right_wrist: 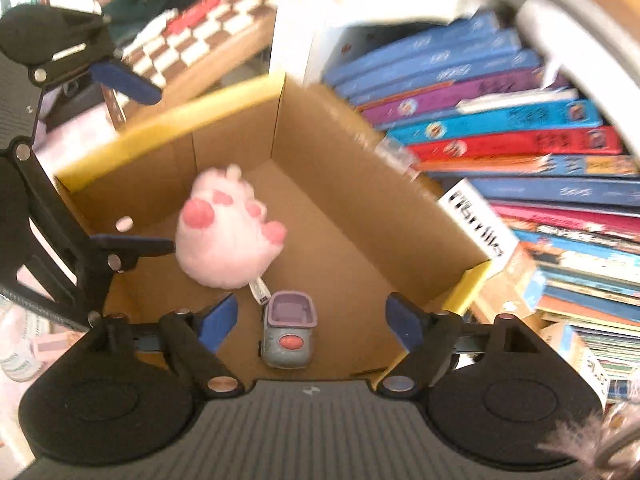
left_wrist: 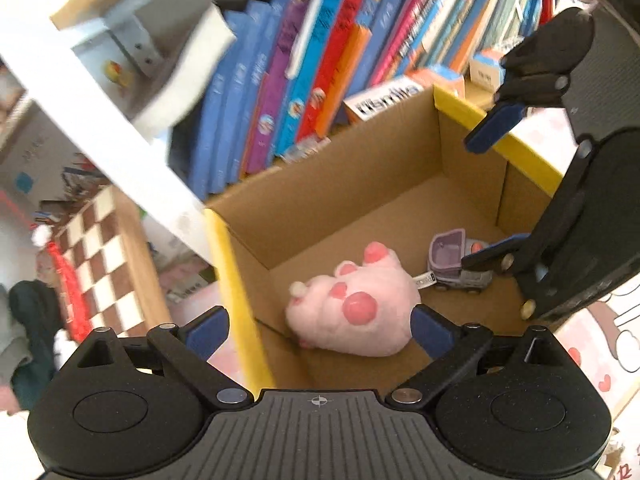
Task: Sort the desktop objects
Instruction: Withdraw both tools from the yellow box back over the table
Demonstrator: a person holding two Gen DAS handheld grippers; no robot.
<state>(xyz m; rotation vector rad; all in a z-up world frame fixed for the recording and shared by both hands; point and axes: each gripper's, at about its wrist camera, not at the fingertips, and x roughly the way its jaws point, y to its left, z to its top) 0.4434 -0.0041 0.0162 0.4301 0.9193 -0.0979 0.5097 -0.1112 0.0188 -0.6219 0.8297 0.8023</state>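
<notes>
Pink plush lies boxed below open tongs.

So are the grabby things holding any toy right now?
No. Both are open and empty: left hand-held gripper, right hand-held gripper. The pink plush and toy truck lie in the cardboard box.

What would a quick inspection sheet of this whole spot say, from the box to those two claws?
Surface: brown floor of the cardboard box, yellow tape along its rim.
Job's things: pink plush toy and grey-purple toy truck lie inside the box, close together.
Clutter: small cartons by the box; a clear bottle at the right view's left edge.
Claws: left claw and right claw both open, empty, above the box.
Cables: nothing seen.
Surroundings: row of books on a white shelf behind the box; chequered board beyond.
</notes>
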